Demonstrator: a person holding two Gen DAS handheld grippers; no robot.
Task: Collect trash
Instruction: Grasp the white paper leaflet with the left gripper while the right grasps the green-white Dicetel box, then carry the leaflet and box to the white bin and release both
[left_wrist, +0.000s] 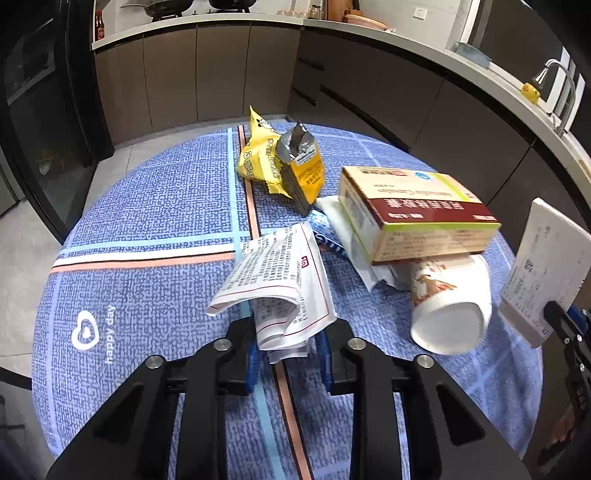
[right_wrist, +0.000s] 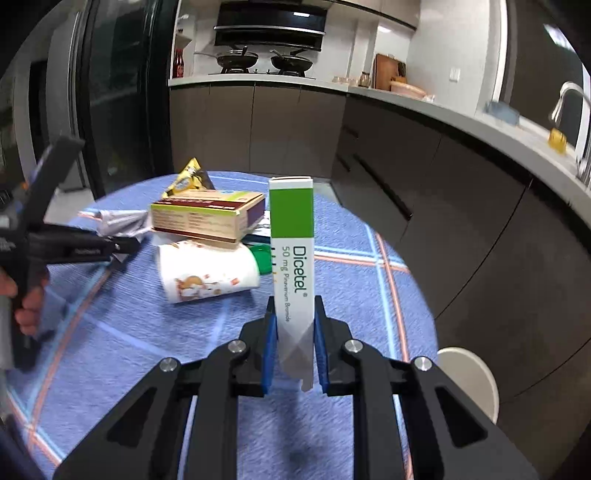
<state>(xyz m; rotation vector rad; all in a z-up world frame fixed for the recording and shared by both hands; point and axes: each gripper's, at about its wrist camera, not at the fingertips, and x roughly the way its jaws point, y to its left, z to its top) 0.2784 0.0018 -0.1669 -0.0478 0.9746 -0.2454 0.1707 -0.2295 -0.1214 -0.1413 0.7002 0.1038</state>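
Observation:
My left gripper (left_wrist: 286, 347) is shut on a folded printed leaflet (left_wrist: 280, 284) and holds it just above the blue tablecloth (left_wrist: 147, 229). My right gripper (right_wrist: 293, 332) is shut on a white and green Dicetel box (right_wrist: 293, 240), held upright above the cloth; the box also shows in the left wrist view (left_wrist: 543, 266) at the right edge. On the table lie a yellow snack wrapper (left_wrist: 275, 162), a maroon and green medicine box (left_wrist: 413, 214) resting on a tipped white paper cup (left_wrist: 450, 306), and crumpled white paper (left_wrist: 347, 229).
The round table stands in a kitchen, with dark cabinets (left_wrist: 221, 74) and a counter behind. A white stool (right_wrist: 469, 380) stands at the table's right side. A sink tap (right_wrist: 572, 107) is at the far right. A green lid (right_wrist: 262, 258) lies by the cup.

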